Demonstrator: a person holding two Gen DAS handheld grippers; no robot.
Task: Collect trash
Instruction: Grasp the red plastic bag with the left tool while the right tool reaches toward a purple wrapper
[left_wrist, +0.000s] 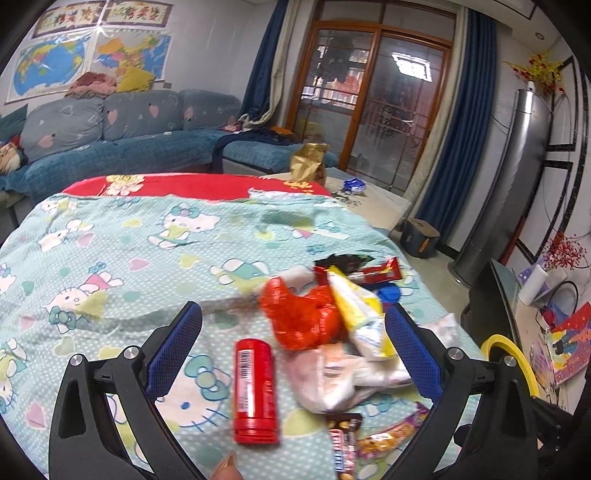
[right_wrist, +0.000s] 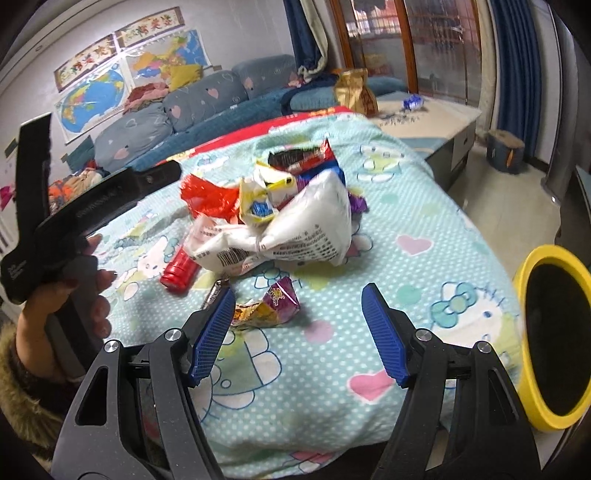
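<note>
Approach step: both hand-held grippers, left (left_wrist: 293, 341) and right (right_wrist: 298, 334), gape empty above the wrapper pile (right_wrist: 295, 221) on the bed (right_wrist: 424, 229); next, pinch one wrapper for the yellow-rimmed bin (right_wrist: 554, 343).

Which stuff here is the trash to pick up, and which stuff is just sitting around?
For the job: red can, red plastic bag, white bag, yellow wrapper, purple wrapper, chocolate bar, yellow bin.

Just sitting around: gold bag, sofa, maps, tower fan.
</note>
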